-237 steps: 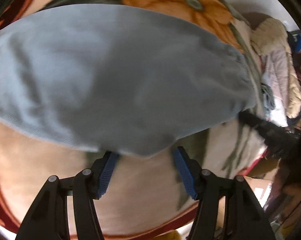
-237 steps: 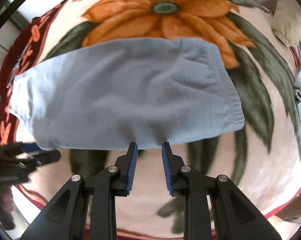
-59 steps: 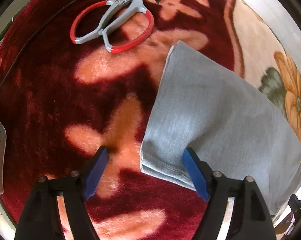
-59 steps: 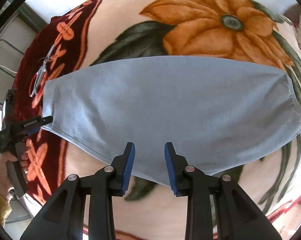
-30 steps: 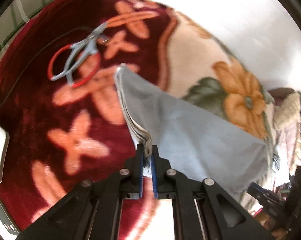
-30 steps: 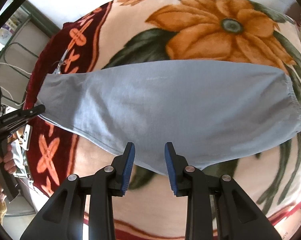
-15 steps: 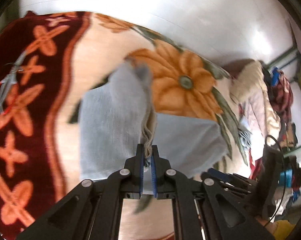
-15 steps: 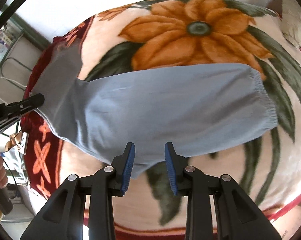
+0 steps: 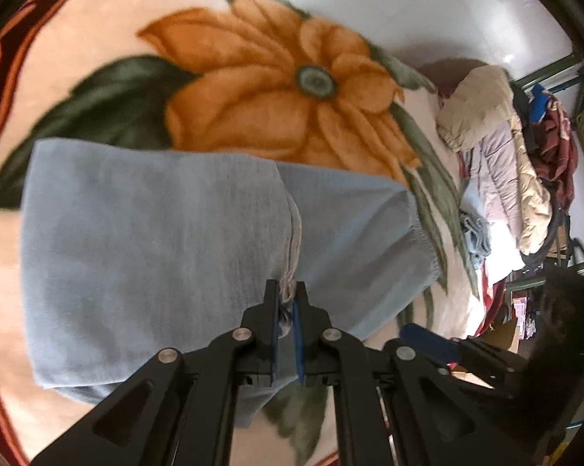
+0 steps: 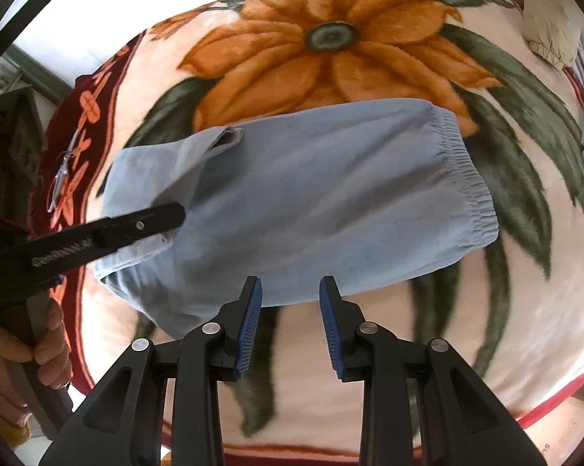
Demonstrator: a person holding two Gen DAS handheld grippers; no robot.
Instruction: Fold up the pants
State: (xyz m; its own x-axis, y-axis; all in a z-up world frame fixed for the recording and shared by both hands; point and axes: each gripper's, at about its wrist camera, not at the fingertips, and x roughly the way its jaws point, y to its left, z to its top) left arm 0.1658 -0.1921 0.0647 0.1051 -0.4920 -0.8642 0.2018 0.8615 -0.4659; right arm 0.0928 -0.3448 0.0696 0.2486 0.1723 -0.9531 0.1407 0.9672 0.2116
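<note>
Pants [image 9: 156, 240] half-folded on flower blanket [image 9: 253, 89], leg end doubled over twd waistband.
L claw [image 9: 286, 303] pinched tight on the hem edges, holding that layer over the mid of the pants; w/ waistband [image 10: 466, 178] lying twd blanket's right edge. R claw [image 10: 290, 303] part-open, nothing btwn pads, just at the pants' near edge. A hand [image 10: 28, 349] grips the L tool's handle by blanket's left border.

Both views are taken steeply downward from close above the flowered blanket [image 9: 97, 58]. The light blue pants [image 9: 136, 240] and the orange flower [image 10: 330, 39] are shared, seen from neighbouring positions.
</note>
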